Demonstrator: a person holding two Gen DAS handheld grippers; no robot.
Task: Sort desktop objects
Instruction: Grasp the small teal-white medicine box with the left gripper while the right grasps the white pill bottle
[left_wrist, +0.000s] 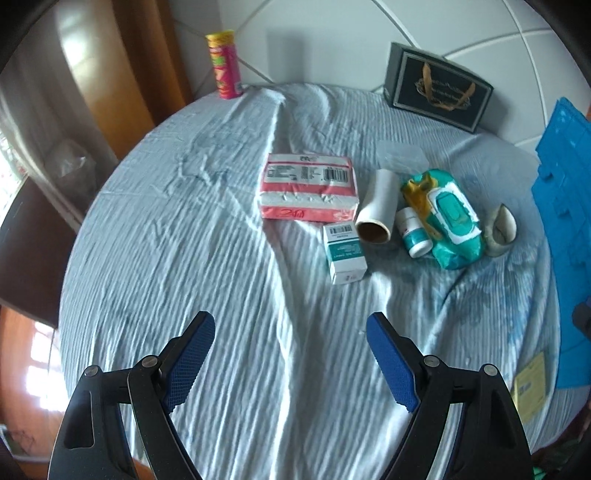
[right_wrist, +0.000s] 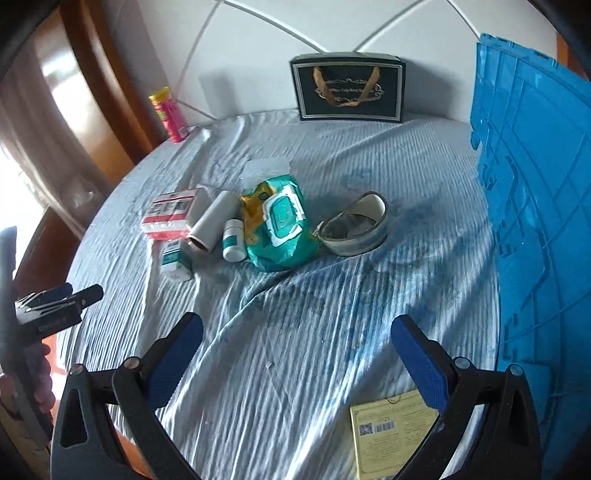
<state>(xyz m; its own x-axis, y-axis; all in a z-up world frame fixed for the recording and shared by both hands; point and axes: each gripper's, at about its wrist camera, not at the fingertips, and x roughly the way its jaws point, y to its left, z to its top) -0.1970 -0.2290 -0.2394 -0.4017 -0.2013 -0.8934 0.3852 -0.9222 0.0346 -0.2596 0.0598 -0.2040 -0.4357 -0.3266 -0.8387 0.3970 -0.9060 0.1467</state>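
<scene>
left gripper (left_wrist: 290, 325): jaws spread wide, blue pads facing each other, nothing between them, nothing touched. it hovers over the wrinkled light-blue cloth (left_wrist: 221, 258) at the near side, well apart from the objects. in the right wrist view it shows at the left edge (right_wrist: 79, 293); from there i can't tell its opening.

right gripper (right_wrist: 297, 326): also spread wide, holding nothing, over bare cloth (right_wrist: 295, 369). a yellow card (right_wrist: 388, 432) with qr code and barcode lies flat just beside its right finger, partly hidden behind it.

objects sit in 1 cluster mid-table:
- pink tissue pack (left_wrist: 308, 186), flat, leftmost
- small teal-and-white box (left_wrist: 345, 253), near side, its far end close to the pack's near edge
- cardboard tube (left_wrist: 376, 208) on its side, open end toward the camera, between pack and bottle
- small white bottle with teal label (left_wrist: 413, 230) on its side, touching the wipes pack
- teal wet wipes pack (left_wrist: 448, 218), flip lid up
- clear plastic container (left_wrist: 400, 155) behind the wipes
- grey looped band (right_wrist: 354, 225), right of the wipes; what it is, can't tell

back edge: pink chips can (left_wrist: 225, 64) upright at far left, dark gift box (left_wrist: 439, 86) with gold print standing against the wall. blue plastic crate (right_wrist: 535, 221) along the table's right side.
</scene>
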